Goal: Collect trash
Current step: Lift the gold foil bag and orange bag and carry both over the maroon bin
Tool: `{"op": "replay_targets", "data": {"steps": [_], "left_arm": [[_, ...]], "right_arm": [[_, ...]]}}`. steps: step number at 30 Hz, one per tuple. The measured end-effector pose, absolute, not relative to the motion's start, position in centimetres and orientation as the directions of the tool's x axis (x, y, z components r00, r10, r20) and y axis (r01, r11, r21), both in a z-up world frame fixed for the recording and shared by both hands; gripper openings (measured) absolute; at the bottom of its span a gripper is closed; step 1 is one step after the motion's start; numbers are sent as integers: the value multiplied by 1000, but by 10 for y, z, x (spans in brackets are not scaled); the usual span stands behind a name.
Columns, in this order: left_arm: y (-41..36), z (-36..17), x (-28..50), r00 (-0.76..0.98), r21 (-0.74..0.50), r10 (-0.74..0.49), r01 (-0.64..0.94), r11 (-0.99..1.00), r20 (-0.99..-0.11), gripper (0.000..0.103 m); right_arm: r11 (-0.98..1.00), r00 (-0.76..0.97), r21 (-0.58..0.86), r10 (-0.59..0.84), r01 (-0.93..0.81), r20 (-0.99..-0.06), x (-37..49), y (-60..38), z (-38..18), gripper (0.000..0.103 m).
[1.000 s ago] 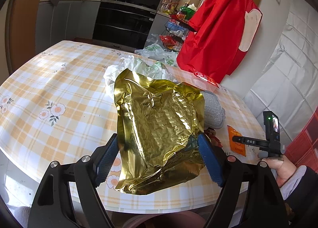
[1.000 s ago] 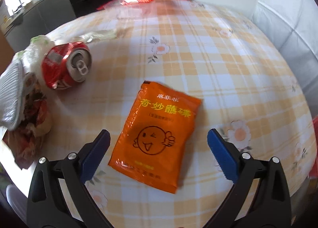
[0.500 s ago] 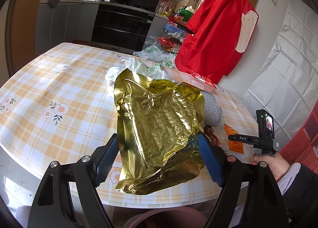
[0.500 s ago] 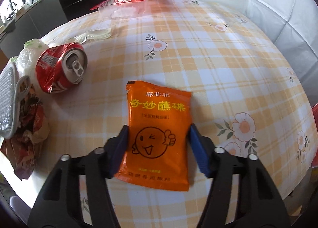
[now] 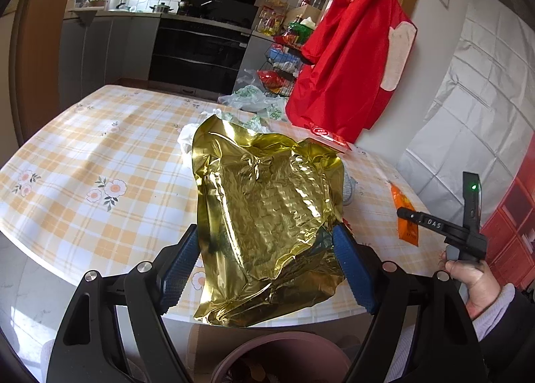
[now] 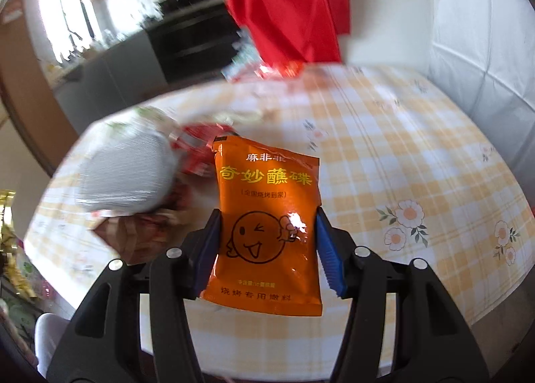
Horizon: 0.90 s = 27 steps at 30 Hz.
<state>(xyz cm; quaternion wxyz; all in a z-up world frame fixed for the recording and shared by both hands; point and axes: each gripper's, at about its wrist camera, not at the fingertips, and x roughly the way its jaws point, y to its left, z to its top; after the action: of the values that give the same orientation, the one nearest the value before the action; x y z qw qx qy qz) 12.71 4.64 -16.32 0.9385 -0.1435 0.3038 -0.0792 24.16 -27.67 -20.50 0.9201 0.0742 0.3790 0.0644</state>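
Trash is in both tools, and the move ahead depends on where the bin lies relative to each. The left tool (image 5: 265,261) is clamped on a crumpled gold foil bag (image 5: 267,216), pads pressing its two side edges; the bag's long axis runs up and away from the tool, its lower end hanging past the near edge of the table (image 5: 100,155). Directly beneath that lower end, at the bottom of the left wrist view, sits the curved rim of a brownish bin (image 5: 277,354), so the left hand is judged the nearer one to a drop, needing mostly a short descent.

The right tool (image 6: 267,247) grips an orange seasoning sachet (image 6: 267,216) by its two long edges, the sachet standing upright between the pads with its printed face toward the camera and clear of the table. Seen from the left wrist view, the person's right hand (image 5: 468,277) is off to the right of the bin, so the sachet probably has to travel sideways toward the left tool before release.

Left on the table are a crushed red can (image 6: 197,149), a grey mesh pad (image 6: 130,172) and a patterned wrapper (image 6: 140,236), blurred in the right wrist view.
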Motion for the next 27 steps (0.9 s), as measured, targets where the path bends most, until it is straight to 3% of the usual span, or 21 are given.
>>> {"op": "replay_targets", "data": {"steps": [14, 27], "left_arm": [[27, -132, 59, 797, -298, -305, 164, 940, -522, 78], [4, -140, 20, 710, -352, -401, 226, 908, -579, 78]], "right_arm": [[948, 839, 235, 300, -212, -455, 122, -242, -124, 55], [935, 868, 217, 343, -279, -358, 58, -235, -83, 55]]}}
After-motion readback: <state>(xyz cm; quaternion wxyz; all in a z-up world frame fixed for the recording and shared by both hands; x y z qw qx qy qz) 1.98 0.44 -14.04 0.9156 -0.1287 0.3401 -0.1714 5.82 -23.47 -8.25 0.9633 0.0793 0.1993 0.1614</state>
